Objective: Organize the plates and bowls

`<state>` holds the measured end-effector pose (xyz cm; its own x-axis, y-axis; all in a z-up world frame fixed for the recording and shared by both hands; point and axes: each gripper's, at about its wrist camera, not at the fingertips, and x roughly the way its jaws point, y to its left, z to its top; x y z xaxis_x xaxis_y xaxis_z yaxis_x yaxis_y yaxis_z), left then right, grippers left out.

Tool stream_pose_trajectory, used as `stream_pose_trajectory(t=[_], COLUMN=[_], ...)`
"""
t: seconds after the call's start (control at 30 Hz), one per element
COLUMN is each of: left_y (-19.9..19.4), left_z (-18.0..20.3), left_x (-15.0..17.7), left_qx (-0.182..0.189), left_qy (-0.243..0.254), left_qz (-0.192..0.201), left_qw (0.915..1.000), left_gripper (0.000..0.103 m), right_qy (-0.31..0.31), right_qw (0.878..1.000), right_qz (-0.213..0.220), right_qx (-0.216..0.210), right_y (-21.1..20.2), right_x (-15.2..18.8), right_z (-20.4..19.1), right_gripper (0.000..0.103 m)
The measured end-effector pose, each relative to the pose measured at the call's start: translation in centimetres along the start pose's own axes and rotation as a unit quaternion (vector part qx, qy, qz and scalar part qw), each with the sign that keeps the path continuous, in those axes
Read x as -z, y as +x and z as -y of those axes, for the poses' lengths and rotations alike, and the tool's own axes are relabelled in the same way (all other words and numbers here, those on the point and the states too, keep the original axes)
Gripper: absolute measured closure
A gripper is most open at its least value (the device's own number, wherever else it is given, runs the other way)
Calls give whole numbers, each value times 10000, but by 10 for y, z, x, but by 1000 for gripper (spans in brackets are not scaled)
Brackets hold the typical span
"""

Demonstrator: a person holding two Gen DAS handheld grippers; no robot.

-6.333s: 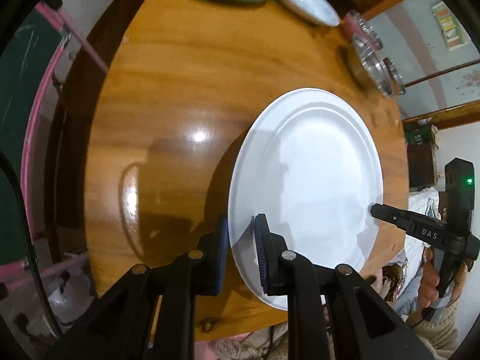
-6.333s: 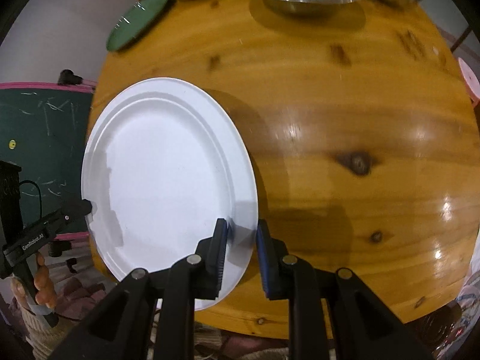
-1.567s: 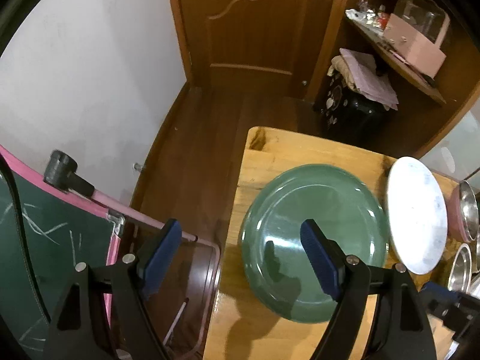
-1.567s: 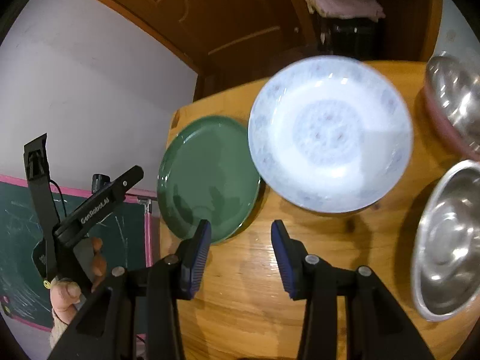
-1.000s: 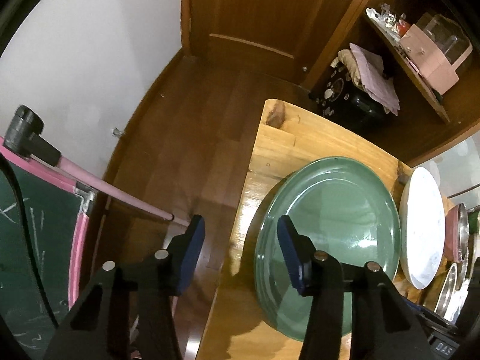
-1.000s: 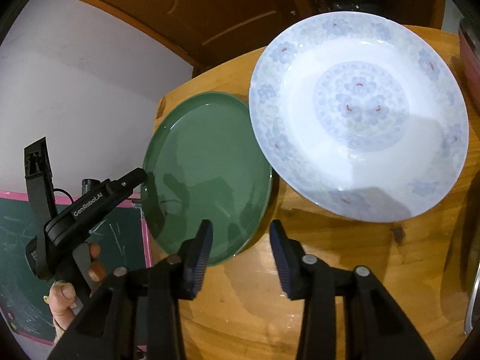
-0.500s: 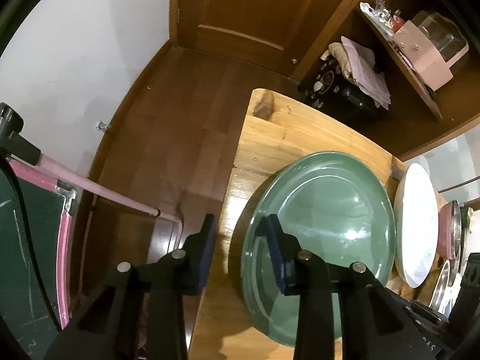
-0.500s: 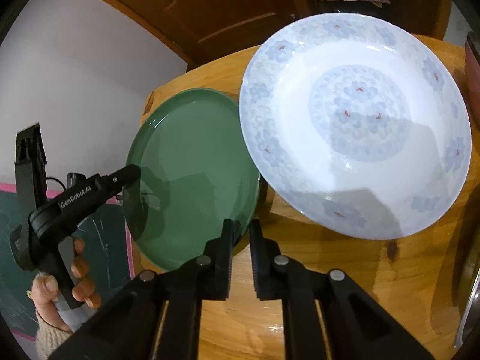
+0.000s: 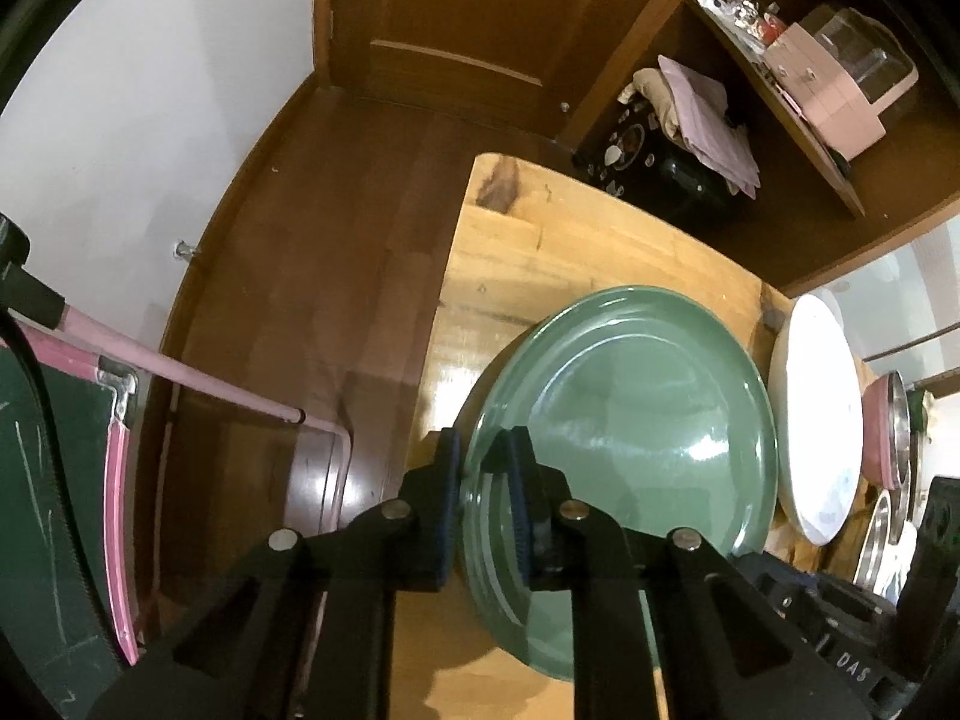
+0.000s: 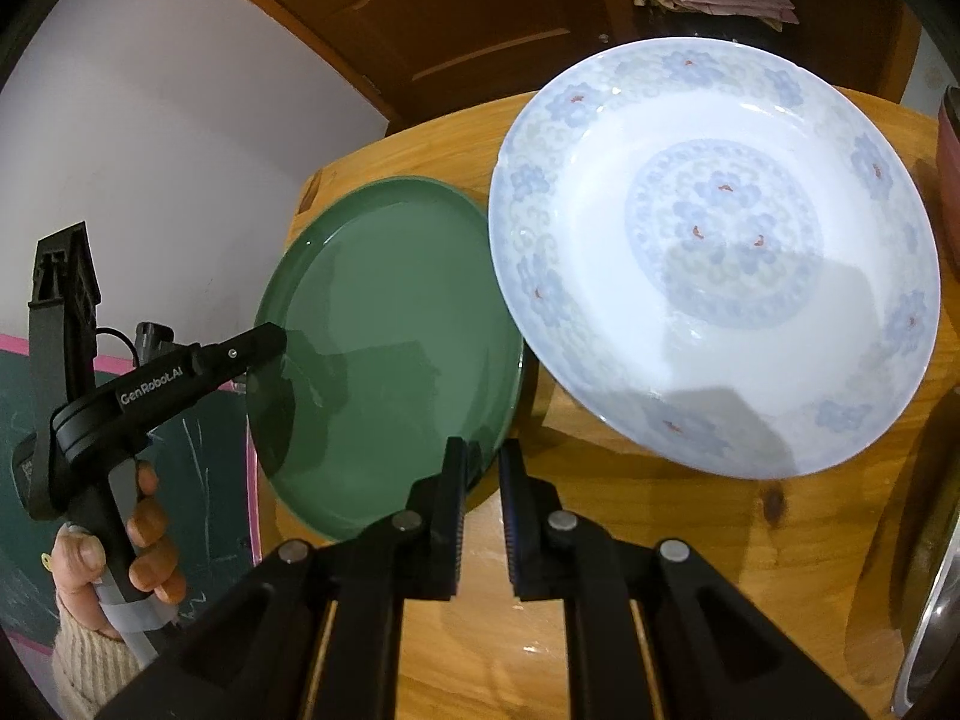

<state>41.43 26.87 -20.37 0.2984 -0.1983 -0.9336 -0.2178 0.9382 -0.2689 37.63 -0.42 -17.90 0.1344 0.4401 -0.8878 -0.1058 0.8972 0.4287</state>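
A green plate point(image 9: 624, 414) lies at the corner of the wooden table point(image 9: 540, 252); it also shows in the right wrist view point(image 10: 384, 348). My left gripper point(image 9: 485, 468) is shut on its left rim. My right gripper point(image 10: 480, 474) is shut on its near rim. The left gripper also shows in the right wrist view point(image 10: 264, 354), at the plate's left edge. A white plate with blue flowers point(image 10: 714, 252) lies right beside the green plate, its rim overlapping it; in the left wrist view point(image 9: 822, 420) it shows edge-on.
Steel bowls point(image 9: 894, 438) and a pink bowl point(image 9: 873, 432) stand at the table's right. One steel bowl's rim point(image 10: 924, 612) shows at the right edge. A pink-framed chalkboard point(image 9: 54, 480) stands left of the table. A door and shelf are behind.
Both grippers moved from the white plate to the green plate. In the last second both closed their jaws on its rim, left on the left edge, right on the near edge.
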Motion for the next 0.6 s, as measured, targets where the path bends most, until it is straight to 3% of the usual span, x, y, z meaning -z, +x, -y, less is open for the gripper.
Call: stream_pose_trajectory(t=[0.27, 0.6], left_y=[-11, -44], left_z=[-5, 1], left_x=[35, 98], left_qx=[148, 340], left_qy=[-38, -81], left_qz=[-159, -160], left_qw=[9998, 9993], left_gripper=[93, 94], right_qy=[-169, -413], right_qw=[9998, 9988], right_qz=[-81, -217], right_qx=[-18, 149], right_y=[-13, -31], right_x=[10, 54], right_z=[-3, 1], right_gripper=[94, 94])
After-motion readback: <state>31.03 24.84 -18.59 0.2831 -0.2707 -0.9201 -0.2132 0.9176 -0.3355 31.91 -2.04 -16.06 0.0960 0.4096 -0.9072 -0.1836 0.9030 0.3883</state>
